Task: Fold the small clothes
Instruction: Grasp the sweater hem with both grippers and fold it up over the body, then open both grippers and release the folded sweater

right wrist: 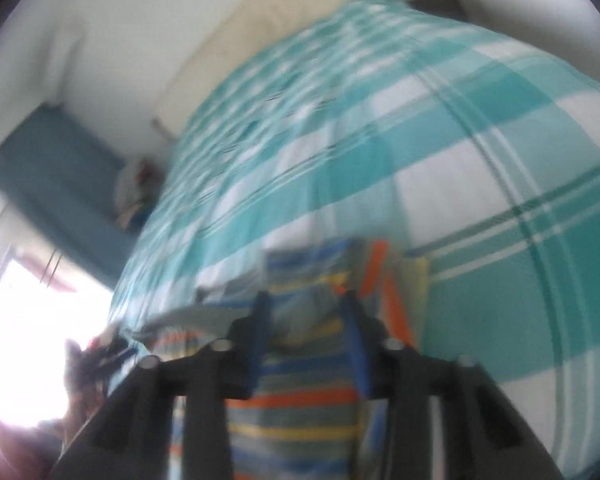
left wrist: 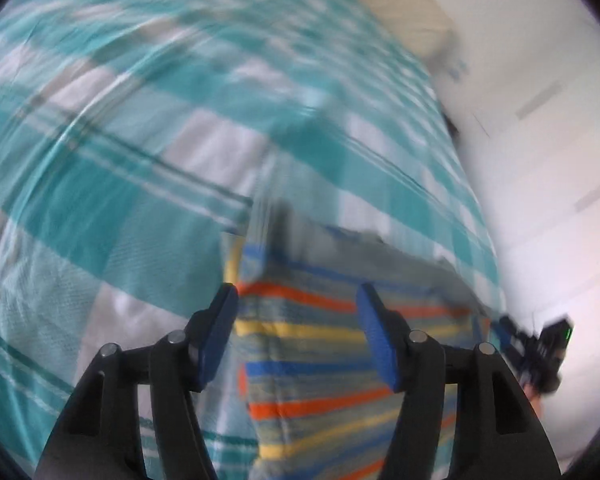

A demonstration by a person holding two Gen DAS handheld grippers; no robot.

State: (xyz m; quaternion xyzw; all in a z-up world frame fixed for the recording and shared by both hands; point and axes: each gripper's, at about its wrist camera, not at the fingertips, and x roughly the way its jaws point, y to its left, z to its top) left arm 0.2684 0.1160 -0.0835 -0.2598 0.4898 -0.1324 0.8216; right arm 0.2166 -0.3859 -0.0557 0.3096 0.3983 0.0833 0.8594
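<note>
Striped knit: small striped garment (left wrist: pixel 312 344), bands of orange, yellow, blue and grey-green, lying on the bed directly beneath and ahead of both tongs; part-folded by the look of its stacked edges, though blur hides the detail.
Left tongs (left wrist: pixel 298 334): jaws apart, blue pads clear of the cloth, nothing pinched between them.
Right tongs (right wrist: pixel 306 340): jaws narrower but parted; cloth shows between the pads, with no sign of them pressing on it.
Step, as judged: garment released, both tools free above it.
Risk: a pad catching a loose layer could drag the fold open; cause would be tips passing low over the soft knit.
Risk, second: heavy motion blur in both views, so edge alignment cannot be confirmed.
Surface: teal-and-white checked bedcover (left wrist: pixel 140 152), running ahead of both tongs.
Room: white wall (left wrist: pixel 540 140) right of left tongs; cream headboard (right wrist: pixel 260 36) far ahead; bright window (right wrist: pixel 28 320) left of right tongs.
</note>
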